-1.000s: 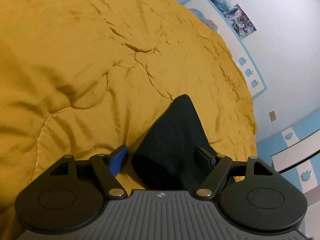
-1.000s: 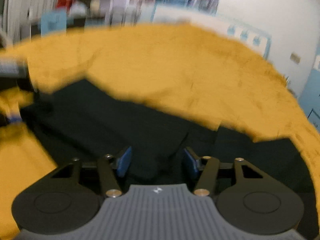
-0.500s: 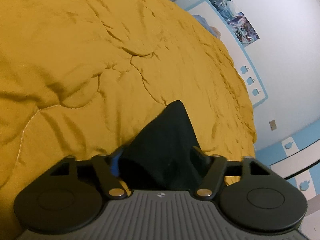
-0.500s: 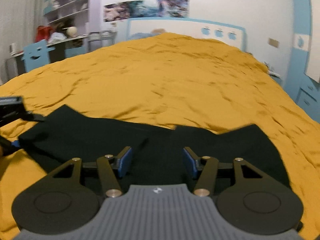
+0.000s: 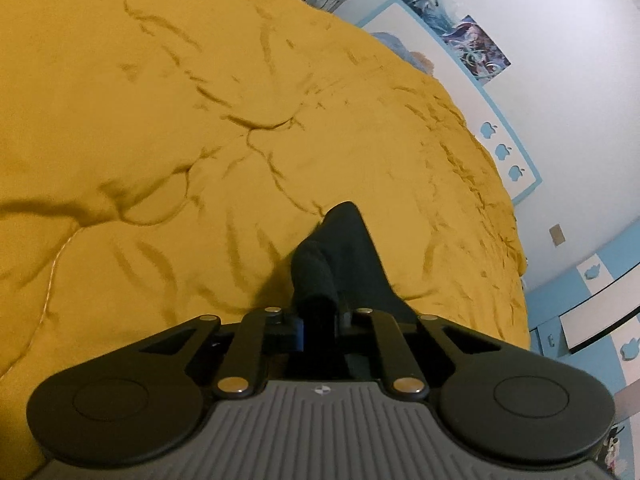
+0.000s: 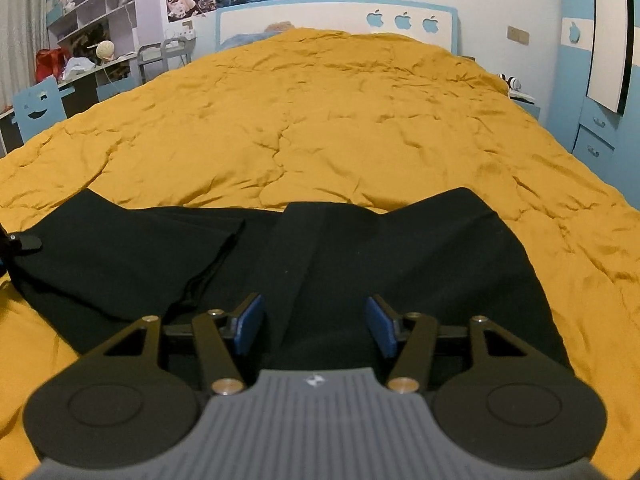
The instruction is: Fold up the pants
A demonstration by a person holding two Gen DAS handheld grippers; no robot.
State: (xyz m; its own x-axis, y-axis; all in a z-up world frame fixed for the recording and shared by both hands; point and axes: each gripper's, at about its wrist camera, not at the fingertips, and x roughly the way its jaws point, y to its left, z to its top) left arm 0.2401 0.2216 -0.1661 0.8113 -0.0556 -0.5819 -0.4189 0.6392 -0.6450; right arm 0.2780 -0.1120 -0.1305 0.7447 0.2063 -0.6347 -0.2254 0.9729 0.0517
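Observation:
Black pants (image 6: 360,248) lie spread across the near part of a yellow quilt (image 6: 320,120), folds running through the middle. My right gripper (image 6: 316,322) is open, its blue pads on either side of the cloth near the pants' front edge. My left gripper (image 5: 320,320) is shut on a bunched corner of the pants (image 5: 340,256), which rises from between its fingers. Part of the left gripper (image 6: 24,242) shows at the far left edge of the right wrist view, at the pants' left end.
The quilt (image 5: 200,120) covers the whole bed. A white and blue headboard (image 6: 336,16) stands at the far end. A desk with shelves and a blue chair (image 6: 38,108) are at the left, blue drawers (image 6: 596,140) at the right.
My left gripper has closed on the pants corner and pinched it into a bunch. My right gripper swung round, steadied and came in low over the pants, still open.

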